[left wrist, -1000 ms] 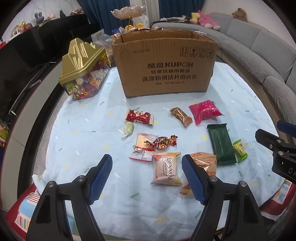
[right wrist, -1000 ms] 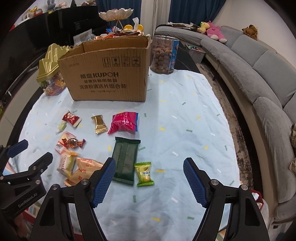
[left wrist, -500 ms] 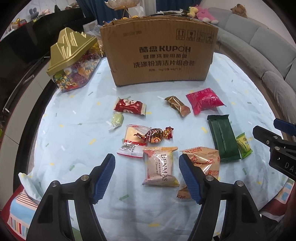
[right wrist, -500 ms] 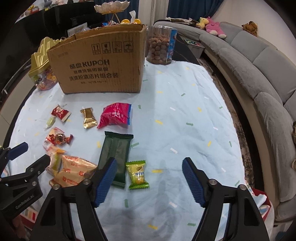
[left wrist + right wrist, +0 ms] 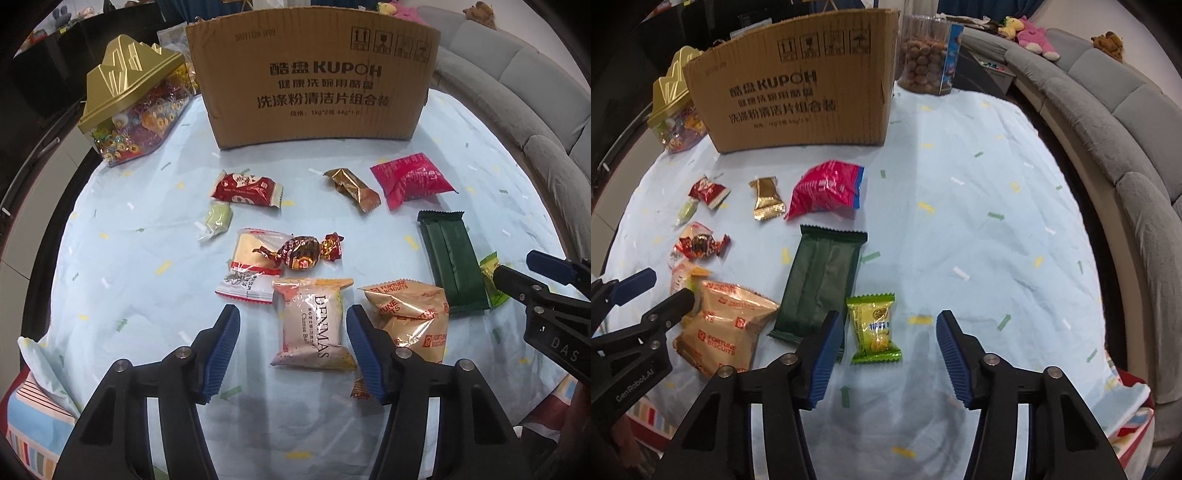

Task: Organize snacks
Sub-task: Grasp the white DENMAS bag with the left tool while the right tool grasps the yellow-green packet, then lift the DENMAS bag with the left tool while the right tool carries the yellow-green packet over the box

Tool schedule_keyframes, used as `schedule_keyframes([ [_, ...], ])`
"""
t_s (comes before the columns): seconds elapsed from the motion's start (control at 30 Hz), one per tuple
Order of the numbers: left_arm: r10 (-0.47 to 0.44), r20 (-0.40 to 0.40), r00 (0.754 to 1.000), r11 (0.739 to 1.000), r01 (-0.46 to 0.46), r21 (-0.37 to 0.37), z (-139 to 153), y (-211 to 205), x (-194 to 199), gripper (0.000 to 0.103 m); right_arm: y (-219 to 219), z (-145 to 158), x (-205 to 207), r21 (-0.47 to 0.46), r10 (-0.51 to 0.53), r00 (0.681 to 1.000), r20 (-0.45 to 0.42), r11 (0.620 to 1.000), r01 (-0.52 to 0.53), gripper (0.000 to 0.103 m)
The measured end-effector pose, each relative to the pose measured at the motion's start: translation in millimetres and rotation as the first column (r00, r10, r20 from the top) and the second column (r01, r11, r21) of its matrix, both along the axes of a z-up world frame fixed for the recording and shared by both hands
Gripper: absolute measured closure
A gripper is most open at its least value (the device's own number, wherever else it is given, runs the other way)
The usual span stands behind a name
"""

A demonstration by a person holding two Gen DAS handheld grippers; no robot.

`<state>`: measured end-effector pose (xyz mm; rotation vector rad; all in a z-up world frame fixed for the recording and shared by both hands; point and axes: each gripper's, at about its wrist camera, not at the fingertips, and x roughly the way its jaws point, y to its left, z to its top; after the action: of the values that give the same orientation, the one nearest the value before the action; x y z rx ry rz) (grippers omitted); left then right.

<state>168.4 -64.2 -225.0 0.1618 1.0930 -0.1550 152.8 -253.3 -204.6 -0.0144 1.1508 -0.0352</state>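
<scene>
Several wrapped snacks lie on the pale blue tablecloth (image 5: 122,258) in front of a cardboard box (image 5: 314,74). My left gripper (image 5: 291,332) hovers low over a pink Denmas packet (image 5: 314,325). Its jaws are closing around the packet, and the left pad still stands clear of it. My right gripper (image 5: 888,332) is closing around a small yellow-green candy packet (image 5: 873,328), which lies nearer its left finger; neither pad touches it. A Fortune Biscuits bag (image 5: 727,328) and a dark green bar (image 5: 823,284) lie between the two grippers.
A gold-lidded candy container (image 5: 129,107) stands left of the box, and a clear jar of brown balls (image 5: 925,62) stands to its right. A pink packet (image 5: 410,181), a gold candy (image 5: 352,184) and a red packet (image 5: 245,188) lie nearer the box. A grey sofa (image 5: 1126,147) curves along the right.
Both grippers have sunk toward the table and their jaws have narrowed. The Denmas packet and the yellow-green candy now sit between the fingers.
</scene>
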Motion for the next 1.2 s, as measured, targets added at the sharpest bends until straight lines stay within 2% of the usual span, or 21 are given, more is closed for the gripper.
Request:
schedule_keyframes([
  [0.13, 0.002, -0.013, 1.000, 1.000, -0.002, -0.005, -4.1, -0.1, 1.0, 0.045, 1.1, -6.7, 1.1, 0.007, 0.004, 1.000, -0.016, 1.000, -0.004, 0.054],
  [0.37, 0.004, -0.054, 0.999, 1.000, -0.006, -0.023, -13.8, -0.6, 4.4, 0.053, 2.7, -13.6, 3.3, 0.012, 0.008, 0.999, -0.032, 1.000, -0.008, 0.061],
  [0.47, 0.000, -0.058, 0.998, 1.000, -0.002, -0.025, -14.9, -1.4, 4.2, 0.057, 2.3, -15.8, 3.5, 0.017, 0.010, 0.999, -0.037, 1.000, -0.010, 0.066],
  [0.6, -0.002, -0.062, 0.998, 1.000, 0.001, -0.024, -17.1, -1.7, 4.2, 0.061, 4.3, -21.0, 4.1, 0.030, 0.020, 0.998, -0.053, 0.999, -0.018, 0.079],
  [0.8, -0.010, -0.052, 0.999, 1.000, 0.009, -0.023, -18.0, -2.5, 4.1, 0.064, 4.3, -20.3, 1.2, 0.035, 0.020, 0.999, -0.047, 0.999, -0.018, 0.081],
  [0.87, -0.014, -0.046, 0.999, 1.000, 0.013, -0.023, -16.7, -2.2, 3.8, 0.070, 3.6, -19.3, 2.1, 0.036, 0.018, 0.999, -0.045, 0.999, -0.016, 0.082],
  [1.2, -0.021, 0.007, 1.000, 1.000, 0.022, -0.011, 1.7, -1.7, -2.1, 0.071, -0.1, -4.2, -0.3, 0.039, 0.005, 1.000, -0.019, 0.999, -0.005, 0.082],
])
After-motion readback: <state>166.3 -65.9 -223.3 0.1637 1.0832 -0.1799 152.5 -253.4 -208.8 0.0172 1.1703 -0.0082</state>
